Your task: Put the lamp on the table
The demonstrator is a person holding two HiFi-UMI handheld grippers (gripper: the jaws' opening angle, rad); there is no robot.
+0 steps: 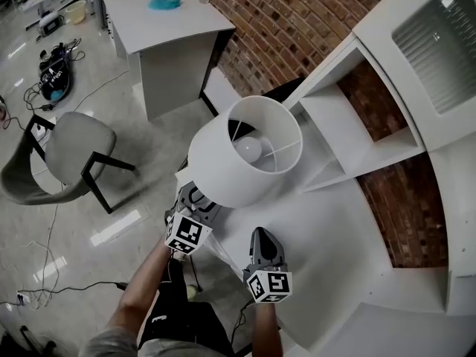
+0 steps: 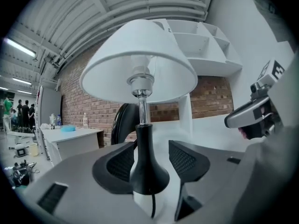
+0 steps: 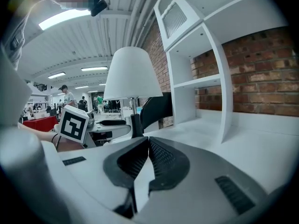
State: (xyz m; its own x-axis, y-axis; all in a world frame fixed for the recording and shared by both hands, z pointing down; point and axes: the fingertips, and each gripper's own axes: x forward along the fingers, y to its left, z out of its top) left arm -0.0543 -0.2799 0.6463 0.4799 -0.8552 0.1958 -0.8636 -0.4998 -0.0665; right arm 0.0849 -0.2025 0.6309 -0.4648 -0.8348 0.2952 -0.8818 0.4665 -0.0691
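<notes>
Lamp standing upright between the two jaws of the left tool, near the edge of the white surface; its shade rises above and ahead of that tool and hides the jaw tips in the head view; the right tool sits beside the left one, with the lamp ahead and to its left, apart from it. Lamp: wide white shade, open at the top, with a round bulb showing inside; bright metal stem beneath the socket; black neck flaring downward into a rounded foot; a dark cord drops from the foot. Left tool: jaws spread wide, the ribbed pads flanking the black neck; the right-hand pad stands clear of it; the left-hand pad lies close behind it, with no pressing visible. Right tool: jaws brought together at the tips, nothing between them, pointed toward the white shelf unit against the brick wall.
</notes>
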